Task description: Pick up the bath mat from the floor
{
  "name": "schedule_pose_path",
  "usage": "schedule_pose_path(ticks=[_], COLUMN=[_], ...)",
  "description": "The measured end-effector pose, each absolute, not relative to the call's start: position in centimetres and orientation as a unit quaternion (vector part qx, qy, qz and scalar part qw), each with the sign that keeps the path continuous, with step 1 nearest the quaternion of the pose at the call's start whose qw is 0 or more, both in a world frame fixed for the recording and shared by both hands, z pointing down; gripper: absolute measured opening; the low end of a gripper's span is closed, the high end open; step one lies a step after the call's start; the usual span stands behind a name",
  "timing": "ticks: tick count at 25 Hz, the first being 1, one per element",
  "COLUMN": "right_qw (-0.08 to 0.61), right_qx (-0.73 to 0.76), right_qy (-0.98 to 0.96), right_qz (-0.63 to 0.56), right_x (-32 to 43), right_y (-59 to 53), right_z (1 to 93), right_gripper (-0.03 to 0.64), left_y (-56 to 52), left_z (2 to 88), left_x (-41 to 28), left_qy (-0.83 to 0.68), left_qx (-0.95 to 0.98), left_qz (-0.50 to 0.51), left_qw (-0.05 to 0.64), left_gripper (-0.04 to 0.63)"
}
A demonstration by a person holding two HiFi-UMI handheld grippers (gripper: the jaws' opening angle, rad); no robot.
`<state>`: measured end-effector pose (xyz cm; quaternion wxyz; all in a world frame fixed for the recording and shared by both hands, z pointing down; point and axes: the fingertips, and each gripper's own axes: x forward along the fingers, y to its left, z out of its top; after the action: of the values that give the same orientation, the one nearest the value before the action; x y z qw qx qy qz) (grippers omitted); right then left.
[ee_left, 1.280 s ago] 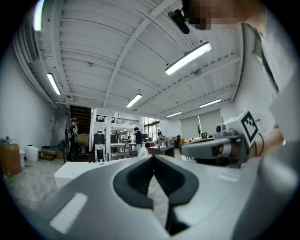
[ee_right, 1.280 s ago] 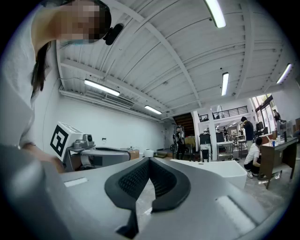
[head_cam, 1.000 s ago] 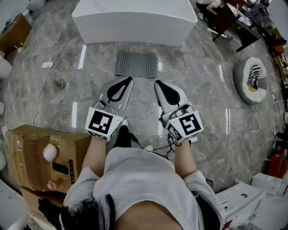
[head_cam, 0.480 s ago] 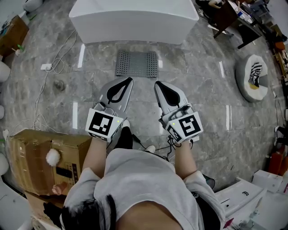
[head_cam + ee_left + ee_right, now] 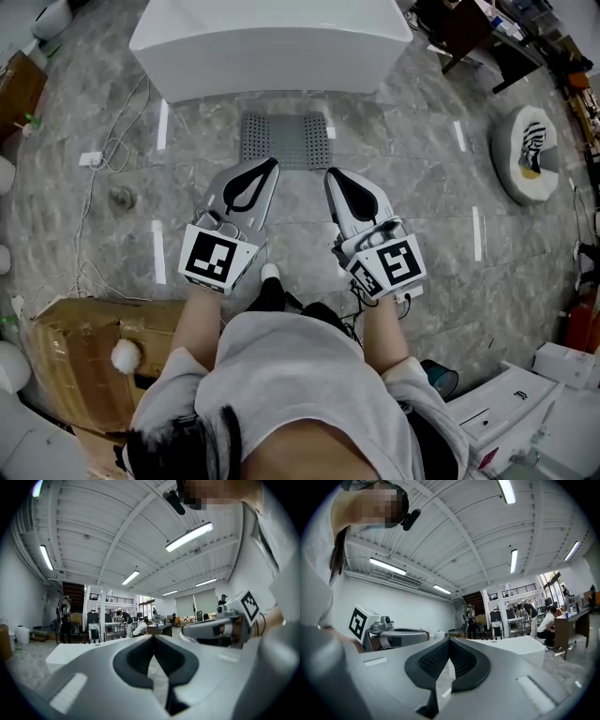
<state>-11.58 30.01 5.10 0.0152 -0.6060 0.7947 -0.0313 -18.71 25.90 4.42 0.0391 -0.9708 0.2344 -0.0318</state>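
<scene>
The grey, perforated rectangular bath mat lies flat on the grey marble floor in the upper middle of the head view, just below the white box-shaped bathtub. The left gripper and the right gripper are held side by side at the centre of the frame, each with its jaws pressed together and nothing held. The approach appears to be the step in hand. Both grippers would need to be opened and tipped downward. The mat's near edge is best taken at two spread points, so that sagging is limited. A thin mat on stone may resist; its edge should be nipped, not pushed.
</scene>
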Motion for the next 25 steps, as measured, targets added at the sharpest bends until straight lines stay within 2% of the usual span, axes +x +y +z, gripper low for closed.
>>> schedule_pose_path(ticks=[25], right_qw=[0.005], right_qx=[-0.603], right_qy=[0.797], right_qz=[-0.031], right_x=[-0.9], right_y=[17.4], right_z=[4.3], right_gripper=[0.000], left_y=[12.7], left_z=[4.1], left_x=[-10.2], left_qy=[0.272], left_qx=[-0.961], left_qz=[-0.026], left_qw=[0.032], left_gripper=[0.000])
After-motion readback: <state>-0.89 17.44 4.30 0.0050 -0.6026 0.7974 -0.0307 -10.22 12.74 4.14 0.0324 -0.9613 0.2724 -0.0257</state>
